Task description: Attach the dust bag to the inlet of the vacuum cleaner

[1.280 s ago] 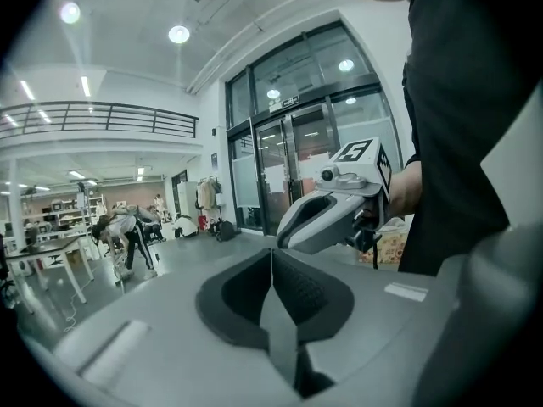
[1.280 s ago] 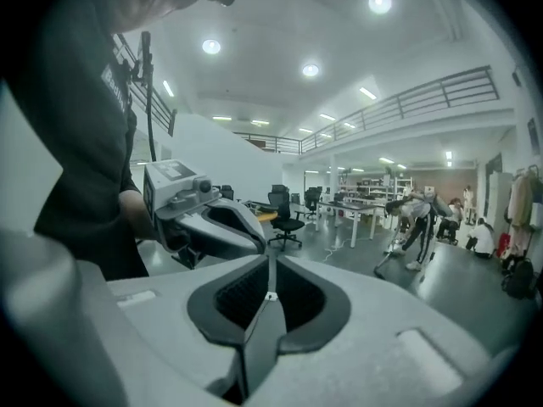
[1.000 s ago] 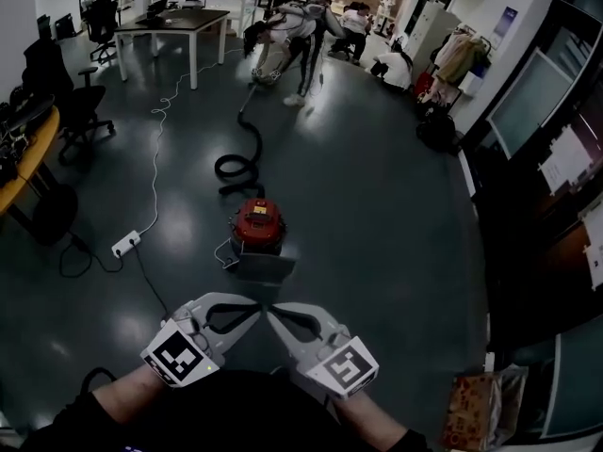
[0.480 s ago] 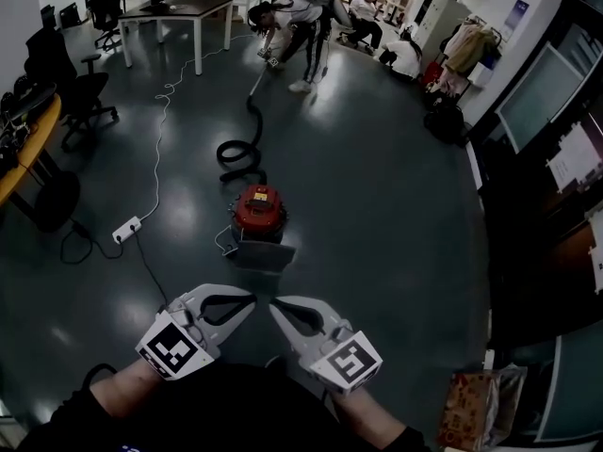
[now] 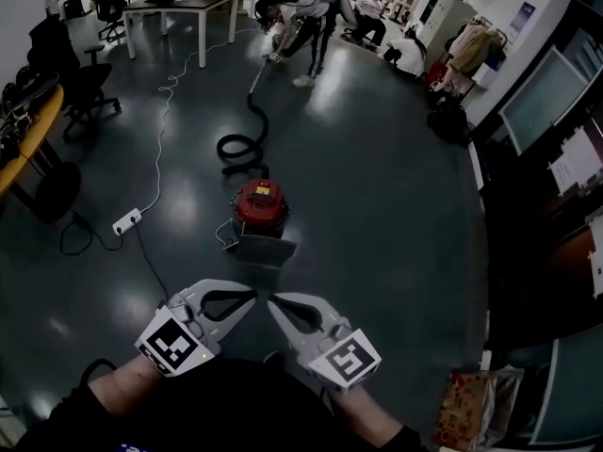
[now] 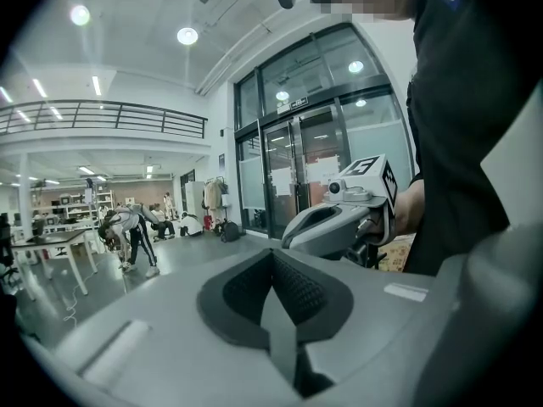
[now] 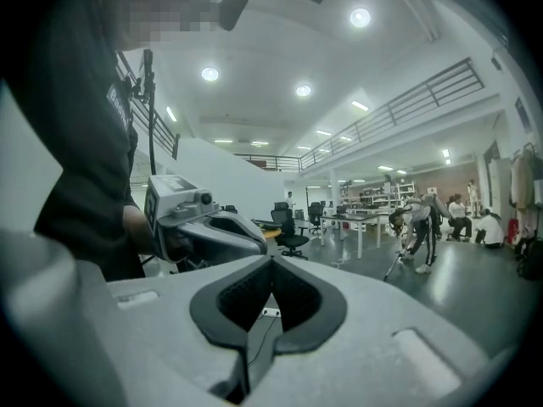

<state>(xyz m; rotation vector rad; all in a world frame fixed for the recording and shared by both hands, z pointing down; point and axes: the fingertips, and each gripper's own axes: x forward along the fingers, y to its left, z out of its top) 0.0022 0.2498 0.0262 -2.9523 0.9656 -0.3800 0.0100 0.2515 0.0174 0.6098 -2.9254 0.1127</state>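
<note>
A red vacuum cleaner (image 5: pixel 260 205) stands on the dark floor a few steps ahead of me. A flat grey piece (image 5: pixel 265 250) lies against its near side; I cannot tell what it is. A black hose (image 5: pixel 239 149) coils away from behind the vacuum. My left gripper (image 5: pixel 253 294) and right gripper (image 5: pixel 271 299) are held low in front of my body, tips almost meeting, well short of the vacuum. Both are shut with nothing between the jaws. The left gripper view shows its shut jaws (image 6: pixel 273 253) and the right gripper (image 6: pixel 339 219) beside them. The right gripper view shows its shut jaws (image 7: pixel 271 261).
A white power strip (image 5: pixel 125 221) and its cables lie on the floor at the left. Office chairs (image 5: pixel 83 83) and a table (image 5: pixel 188 3) stand further back. Several people (image 5: pixel 301 12) are at the far end, one bent over the hose's wand. A patterned bag (image 5: pixel 471 408) sits at bottom right.
Both grippers stay shut and keep their place in front of me. Only the head camera has shifted a little, so the vacuum sits slightly higher in the picture.
</note>
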